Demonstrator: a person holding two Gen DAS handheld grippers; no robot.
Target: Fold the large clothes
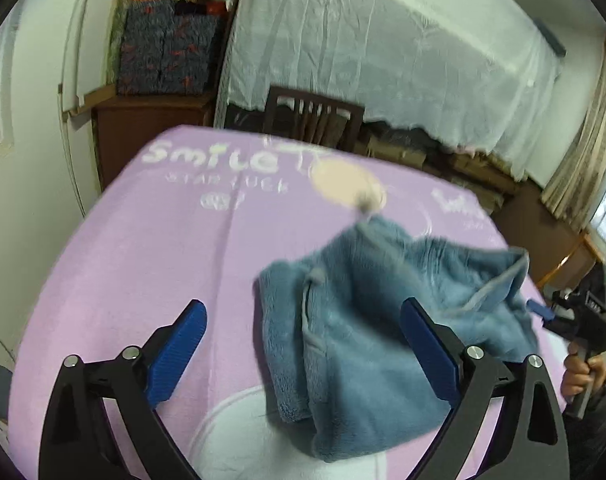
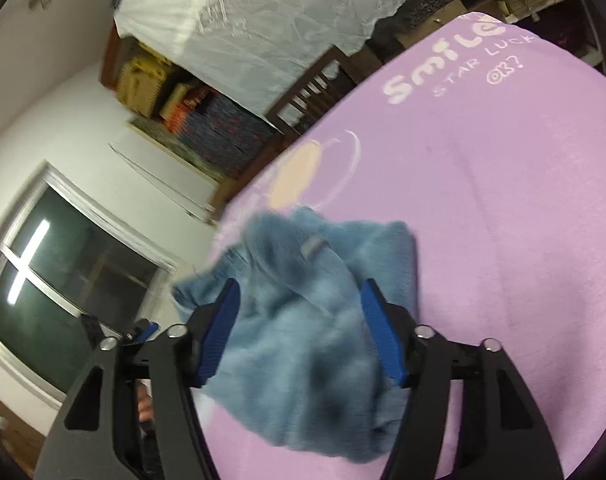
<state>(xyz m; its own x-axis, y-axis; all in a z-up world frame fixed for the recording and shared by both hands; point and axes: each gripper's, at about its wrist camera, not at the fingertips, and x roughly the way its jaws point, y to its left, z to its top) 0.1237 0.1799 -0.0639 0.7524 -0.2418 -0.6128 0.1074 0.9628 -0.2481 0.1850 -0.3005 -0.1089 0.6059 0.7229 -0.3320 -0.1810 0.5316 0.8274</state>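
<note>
Each gripper has two black arms with triangular cut-outs and round silver screws at the joints. The left gripper (image 1: 303, 354) carries ribbed blue pads (image 1: 179, 354) on its fingers, and the right gripper (image 2: 301, 330) has the same blue pads (image 2: 383, 336). The right hand (image 1: 581, 372) shows bare, warm-toned skin around a black handle.

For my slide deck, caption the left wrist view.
Open left gripper above a crumpled blue fleece garment on a lilac printed blanket.
</note>
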